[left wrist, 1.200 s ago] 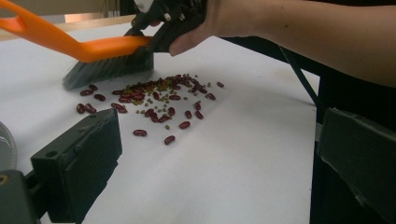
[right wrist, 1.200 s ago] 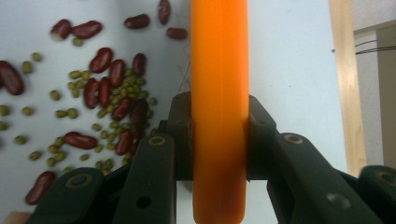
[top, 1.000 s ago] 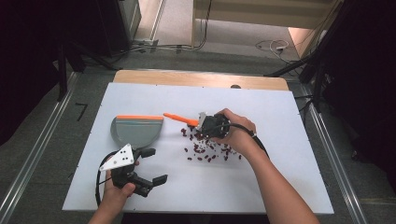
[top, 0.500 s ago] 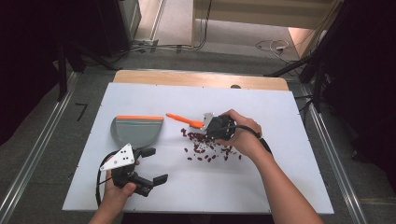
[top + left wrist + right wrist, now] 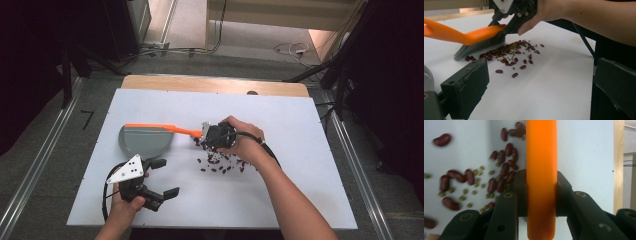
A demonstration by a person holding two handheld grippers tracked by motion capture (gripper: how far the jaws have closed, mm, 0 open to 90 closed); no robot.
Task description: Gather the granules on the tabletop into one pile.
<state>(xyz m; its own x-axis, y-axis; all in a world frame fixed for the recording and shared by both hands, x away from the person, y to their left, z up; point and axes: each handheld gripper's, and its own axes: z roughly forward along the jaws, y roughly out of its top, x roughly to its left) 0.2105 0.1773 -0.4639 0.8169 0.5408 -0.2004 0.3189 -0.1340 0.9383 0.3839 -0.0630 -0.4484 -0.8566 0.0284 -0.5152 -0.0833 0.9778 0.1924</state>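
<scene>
The white counter [image 5: 300, 190] carries a grey dustpan [image 5: 142, 141] with an orange edge at the left. Just right of it, the right tongs [image 5: 206, 134] are clamped on an orange brush [image 5: 541, 177], its dark bristles on a scatter of red and small green beans [image 5: 510, 53]. The brush has slid a little toward the dustpan since a second ago. The left tongs [image 5: 162, 177] rest near the front edge, spread wide and empty.

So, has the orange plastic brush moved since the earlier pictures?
Yes. The orange plastic brush has shifted left, toward the grey dustpan, its tip now over the pan's edge.
</scene>
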